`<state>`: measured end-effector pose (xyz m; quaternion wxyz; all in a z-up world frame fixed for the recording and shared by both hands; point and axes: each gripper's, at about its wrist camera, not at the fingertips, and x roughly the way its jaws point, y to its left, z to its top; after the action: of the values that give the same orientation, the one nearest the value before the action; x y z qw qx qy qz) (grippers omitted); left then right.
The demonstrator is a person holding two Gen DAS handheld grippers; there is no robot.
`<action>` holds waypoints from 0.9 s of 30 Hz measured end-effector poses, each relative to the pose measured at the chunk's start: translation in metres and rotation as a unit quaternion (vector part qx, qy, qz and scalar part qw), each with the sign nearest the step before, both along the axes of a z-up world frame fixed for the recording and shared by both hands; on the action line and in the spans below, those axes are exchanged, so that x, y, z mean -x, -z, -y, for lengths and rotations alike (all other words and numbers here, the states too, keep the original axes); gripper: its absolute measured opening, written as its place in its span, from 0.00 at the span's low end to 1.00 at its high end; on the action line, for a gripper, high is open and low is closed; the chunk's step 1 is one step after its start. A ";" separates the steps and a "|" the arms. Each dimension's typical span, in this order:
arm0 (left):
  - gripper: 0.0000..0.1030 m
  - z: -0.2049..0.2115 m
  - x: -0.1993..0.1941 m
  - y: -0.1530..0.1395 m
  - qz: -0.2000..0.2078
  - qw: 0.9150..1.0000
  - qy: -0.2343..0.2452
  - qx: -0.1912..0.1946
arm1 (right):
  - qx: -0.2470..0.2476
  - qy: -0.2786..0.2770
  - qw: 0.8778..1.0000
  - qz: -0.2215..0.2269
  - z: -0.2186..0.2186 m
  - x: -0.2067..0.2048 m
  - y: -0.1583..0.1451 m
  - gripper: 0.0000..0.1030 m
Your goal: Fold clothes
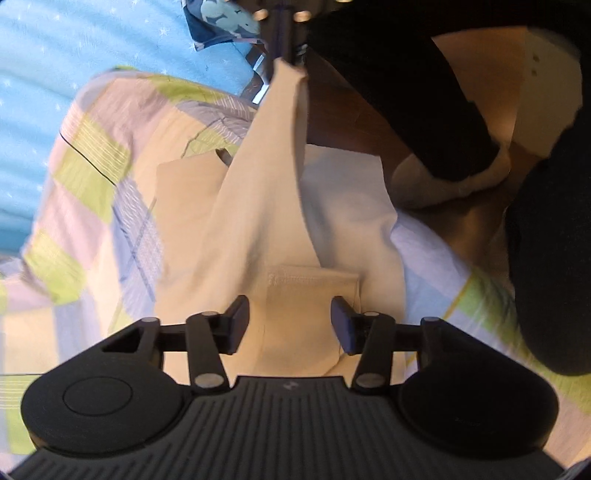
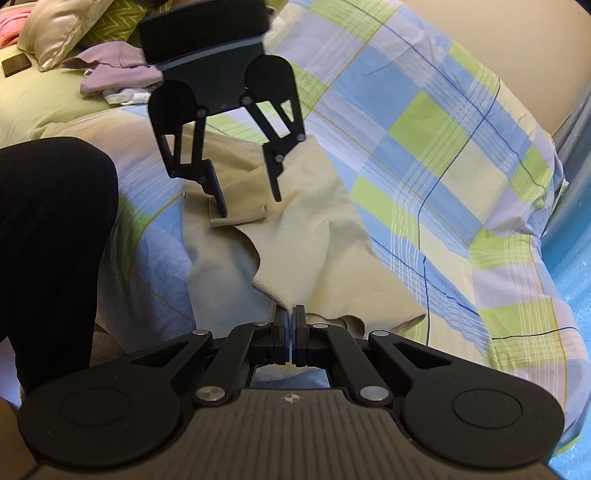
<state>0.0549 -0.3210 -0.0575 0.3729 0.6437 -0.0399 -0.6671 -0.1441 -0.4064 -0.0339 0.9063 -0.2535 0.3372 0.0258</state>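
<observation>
At six o'clock in the right wrist view, the right gripper [image 2: 290, 314] is pinching a corner of the cream garment [image 2: 295, 236], its jaws clamped tight so the cloth is rising out of them in a taut ridge toward twelve o'clock. The garment is lying across the checked bedspread [image 2: 443, 147] in the middle of the bed, partly lifted by that pinch and partly resting flat. Further off, around eleven o'clock, the left gripper [image 2: 249, 195] is hanging over a hemmed end of the cloth with its jaws spread and nothing between them; whether a fingertip is touching the fabric is unclear. In the left wrist view the same left gripper [image 1: 290, 321] is hovering, released, above a stitched hem, while the pulled strip is running up to the right gripper [image 1: 284, 59] at twelve o'clock. The fabric is looking light, soft and limp, so it is likely to sag and crease wherever it is unsupported; hems and corners seem the surest places to grasp, being thicker and less slippery. Beyond, at ten o'clock, a lilac heap of clothes [image 2: 118, 74] and a pillow [image 2: 59, 26] are sitting at the bed's far side.
</observation>
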 end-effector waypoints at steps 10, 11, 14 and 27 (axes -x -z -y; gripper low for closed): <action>0.49 0.065 -0.035 -0.002 -0.145 0.980 -0.067 -0.119 | -0.015 0.014 1.000 -0.010 0.010 -0.008 0.012 0.00; 0.48 0.068 -0.036 -0.002 -0.150 0.978 -0.072 -0.127 | -0.017 0.017 1.000 -0.011 0.011 -0.008 0.013 0.00; 0.35 0.070 -0.035 -0.004 -0.155 0.975 -0.075 -0.143 | -0.023 0.021 0.999 -0.013 0.014 -0.009 0.015 0.00; 0.01 -0.024 -0.082 -0.105 -0.309 0.893 -0.273 0.180 | -0.026 0.045 0.997 0.060 0.026 0.004 -0.035 0.00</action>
<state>0.1368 -0.2972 0.0470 0.6436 0.3122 0.1355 -0.6856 -0.1478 -0.4324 0.0007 0.9316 -0.2152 0.2923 -0.0214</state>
